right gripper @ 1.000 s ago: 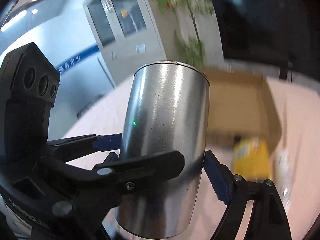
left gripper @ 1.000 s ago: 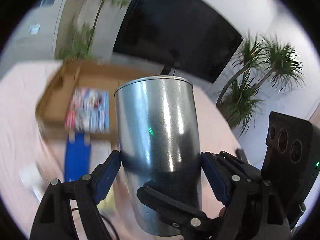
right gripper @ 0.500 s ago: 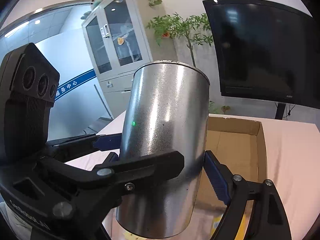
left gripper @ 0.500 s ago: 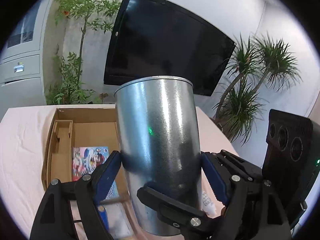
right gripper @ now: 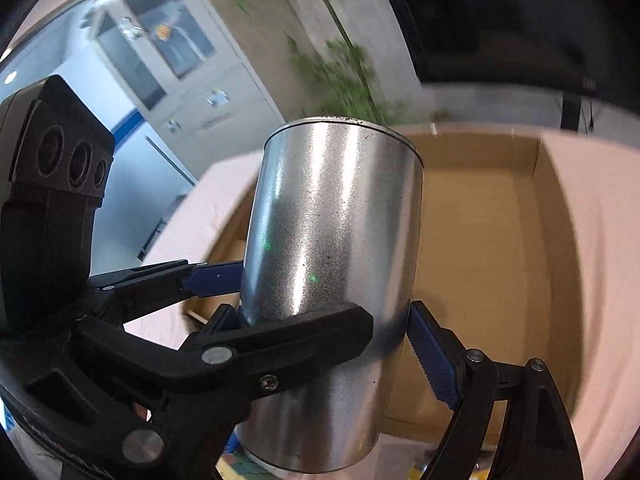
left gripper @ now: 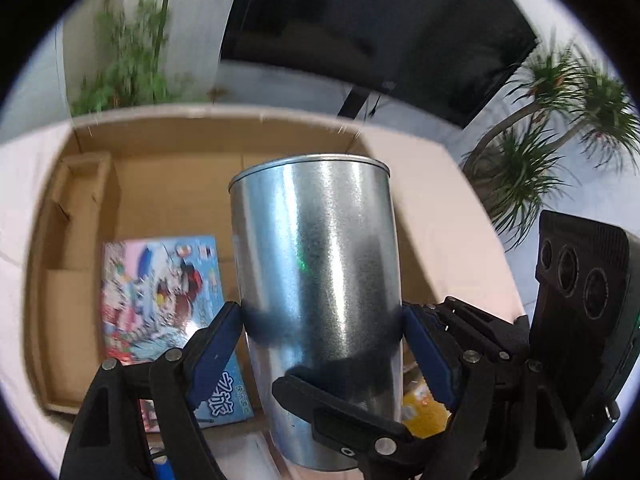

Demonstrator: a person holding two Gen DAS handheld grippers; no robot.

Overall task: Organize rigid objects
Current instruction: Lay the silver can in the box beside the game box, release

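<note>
Both my grippers have swung down over the cardboard box. The left gripper and right gripper each have jaws clamped on one shiny, unlabelled metal cup. In the box beyond lies a colourful picture box; its right half is bare.
</note>
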